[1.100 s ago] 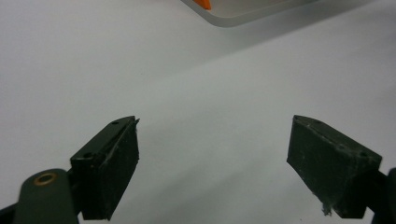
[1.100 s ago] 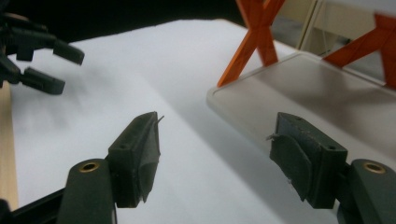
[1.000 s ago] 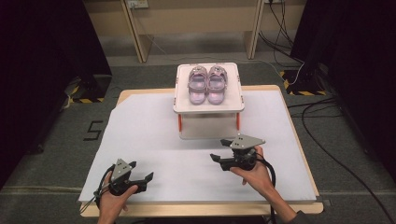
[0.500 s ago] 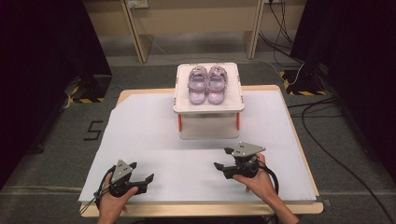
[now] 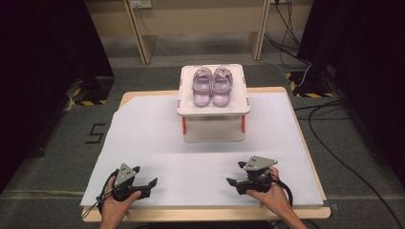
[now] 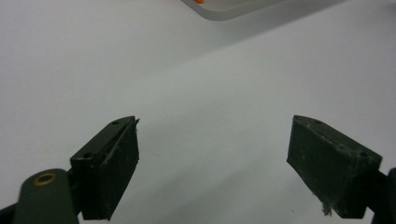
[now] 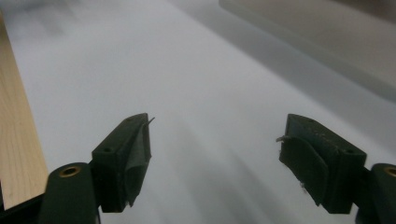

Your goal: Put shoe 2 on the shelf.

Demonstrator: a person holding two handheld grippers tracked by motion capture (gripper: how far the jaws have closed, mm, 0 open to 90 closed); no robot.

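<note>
Near the table's front edge, the left gripper [image 5: 152, 182] rested with jaws spread and empty, and the right gripper [image 5: 232, 182] held nothing as its jaws had just been widening. Well beyond them, the pair of purple sandals [image 5: 212, 86] sat side by side on the white stand [image 5: 187, 106]. A careless nudge might have tipped that light stand and spilled them.

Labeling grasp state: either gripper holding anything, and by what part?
Nothing held. Left gripper and right gripper both stand open over the white sheet.
</note>
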